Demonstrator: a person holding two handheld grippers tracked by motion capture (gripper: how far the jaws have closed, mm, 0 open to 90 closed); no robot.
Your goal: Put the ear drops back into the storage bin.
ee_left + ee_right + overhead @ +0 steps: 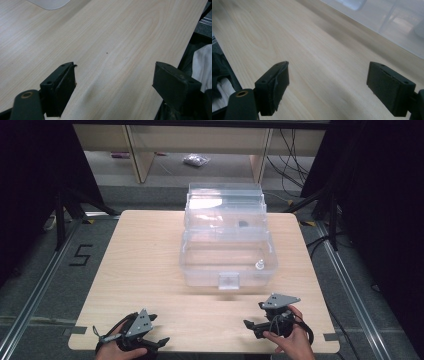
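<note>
Pale wooden table (150,270) bears a clear box (227,247); both claws gape wide, empty.

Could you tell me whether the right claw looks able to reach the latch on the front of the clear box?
Probably yes: the right claw is open, and only bare table lies between it and the latch on the box.

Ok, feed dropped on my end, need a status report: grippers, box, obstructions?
Left gripper open, right gripper open, both empty. Clear plastic box mid-table, lid up, untouched. Nothing in the way.
</note>
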